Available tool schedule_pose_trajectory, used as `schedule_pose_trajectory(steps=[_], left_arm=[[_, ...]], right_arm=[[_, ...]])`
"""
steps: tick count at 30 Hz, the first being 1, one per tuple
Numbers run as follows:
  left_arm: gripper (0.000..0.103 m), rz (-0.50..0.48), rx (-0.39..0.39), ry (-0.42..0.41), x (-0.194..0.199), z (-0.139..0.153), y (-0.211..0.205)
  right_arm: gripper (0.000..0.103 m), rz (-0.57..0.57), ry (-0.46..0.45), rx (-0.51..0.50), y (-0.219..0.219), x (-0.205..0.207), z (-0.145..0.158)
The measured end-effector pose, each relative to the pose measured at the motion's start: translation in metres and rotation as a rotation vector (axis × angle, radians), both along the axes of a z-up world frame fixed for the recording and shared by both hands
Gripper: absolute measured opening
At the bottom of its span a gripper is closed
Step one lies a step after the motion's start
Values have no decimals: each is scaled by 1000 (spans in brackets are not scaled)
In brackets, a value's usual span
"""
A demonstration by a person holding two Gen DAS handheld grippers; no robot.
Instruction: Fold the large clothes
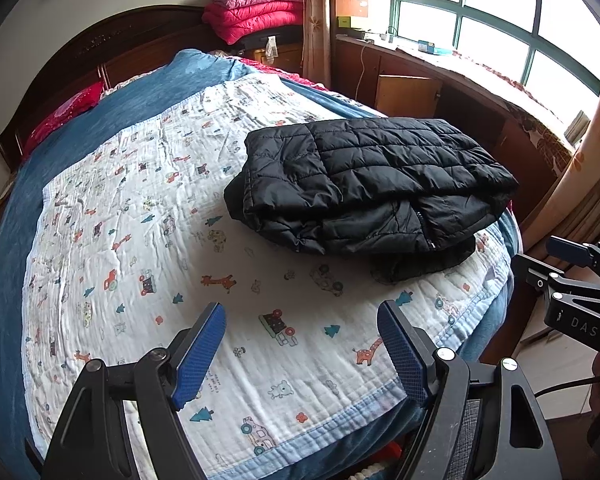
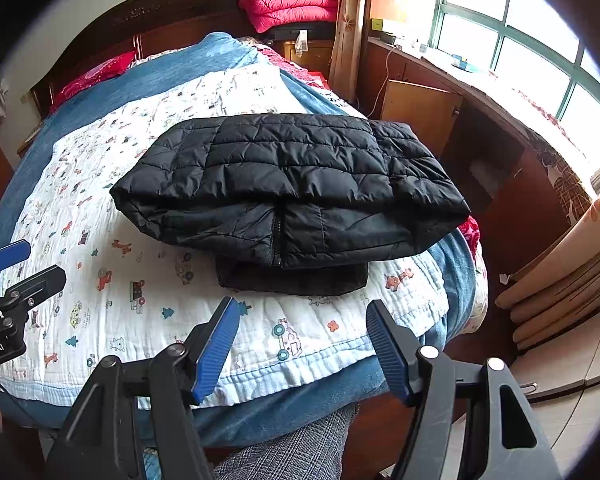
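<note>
While we hold both tools back at the bottom of each frame, the left gripper sits spread wide with nothing between its pads; same for the right gripper; the folded black puffer jacket lies mid-frame on the cartoon-print blanket, untouched.

A home bedroom: bed (wooden headboard), stacked quilts.

A folded black quilted jacket lies right of centre on the animal-print blanket. The left gripper gapes wide at bottom; folded pink quilts, probably, sit top centre.
</note>
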State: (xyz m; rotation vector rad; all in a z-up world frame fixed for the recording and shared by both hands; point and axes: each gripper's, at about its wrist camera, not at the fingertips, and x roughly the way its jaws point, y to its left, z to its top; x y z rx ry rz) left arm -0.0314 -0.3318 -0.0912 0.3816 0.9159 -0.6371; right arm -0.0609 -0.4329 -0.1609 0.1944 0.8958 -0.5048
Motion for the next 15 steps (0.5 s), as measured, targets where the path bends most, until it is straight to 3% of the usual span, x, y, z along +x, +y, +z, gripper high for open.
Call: schedule_pose_trajectory(steps=[4, 7, 15], left_arm=[[84, 4, 10, -6, 0, 0, 0], [86, 6, 9, 1, 1, -2, 1], [93, 9, 12, 11, 2, -7, 1]], right_arm=[[73, -4, -6, -2, -1, 0, 1], [79, -10, -16, -6, -1, -1, 2], [80, 1, -19, 4, -1, 0, 3]])
